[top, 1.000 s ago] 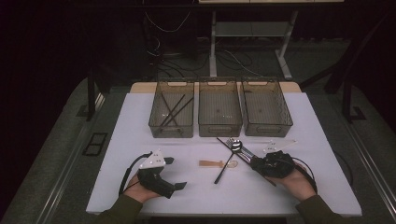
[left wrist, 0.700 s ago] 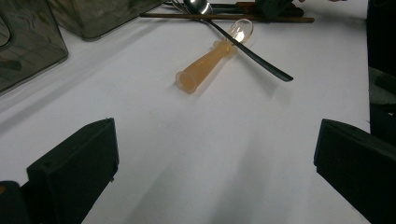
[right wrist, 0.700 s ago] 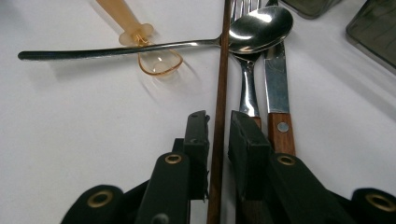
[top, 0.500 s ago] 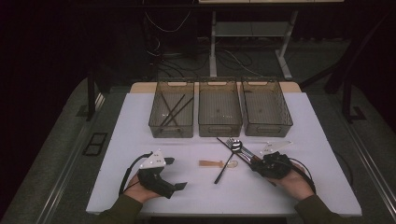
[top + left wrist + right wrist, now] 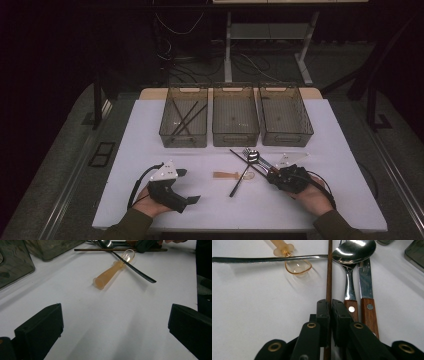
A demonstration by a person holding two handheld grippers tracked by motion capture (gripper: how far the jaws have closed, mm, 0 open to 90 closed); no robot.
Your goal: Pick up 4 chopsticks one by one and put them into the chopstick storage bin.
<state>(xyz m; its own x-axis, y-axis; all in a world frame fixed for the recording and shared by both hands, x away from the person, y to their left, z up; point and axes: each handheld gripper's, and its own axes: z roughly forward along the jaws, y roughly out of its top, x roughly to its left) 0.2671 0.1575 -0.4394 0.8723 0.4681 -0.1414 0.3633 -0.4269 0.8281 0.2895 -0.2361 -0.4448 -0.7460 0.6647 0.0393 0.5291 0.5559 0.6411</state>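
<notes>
Presently the right gripper [image 5: 329,305], jaws having just closed, clamps a brown chopstick [image 5: 329,270], presumably for binning, while the left gripper [image 5: 115,322] rests released.

- Right gripper [image 5: 329,305] jaws just closing further, now pinched on thin dark brown wooden chopstick [image 5: 329,275], beside the wooden-handled steel fork [image 5: 349,290].
- Seen from above, right gripper [image 5: 283,176] nudged slightly in toward the steel fork [image 5: 248,153], compared with a second ago.
- Gap visible earlier between the black jaws gone; pads now pressed against the chopstick's sides.
</notes>
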